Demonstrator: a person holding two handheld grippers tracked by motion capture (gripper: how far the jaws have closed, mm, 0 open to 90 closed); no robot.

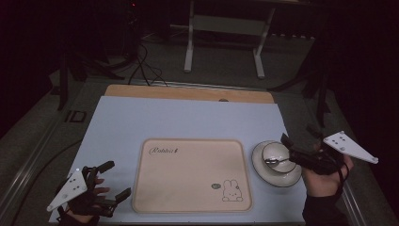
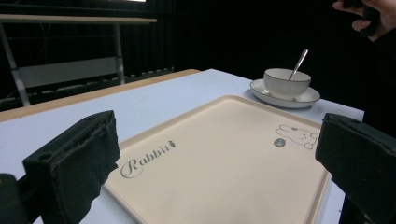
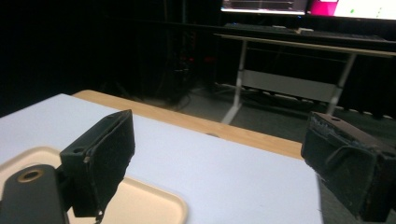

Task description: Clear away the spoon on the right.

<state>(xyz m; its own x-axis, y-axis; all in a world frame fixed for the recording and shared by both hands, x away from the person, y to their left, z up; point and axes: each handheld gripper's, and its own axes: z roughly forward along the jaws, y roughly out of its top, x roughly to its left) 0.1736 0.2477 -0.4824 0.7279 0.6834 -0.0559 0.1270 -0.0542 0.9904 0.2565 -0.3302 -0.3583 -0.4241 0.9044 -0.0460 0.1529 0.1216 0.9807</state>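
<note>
Plainly, the risks:
Right gripper (image 1: 288,149): jaws apart, poised over the bowl (image 1: 278,156) and spoon (image 1: 278,161) just below; a careless close could tip them off the saucer (image 1: 263,170).
Left gripper (image 1: 111,181): jaws apart, holding nothing, tray (image 1: 188,176) just ahead.

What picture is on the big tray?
A little rabbit drawing on the cream tray, clearest in the left gripper view.

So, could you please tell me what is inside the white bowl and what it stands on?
A metal spoon stands in the bowl, its handle leaning over the rim. The bowl sits on a white saucer. Whether it holds food cannot be told.
</note>
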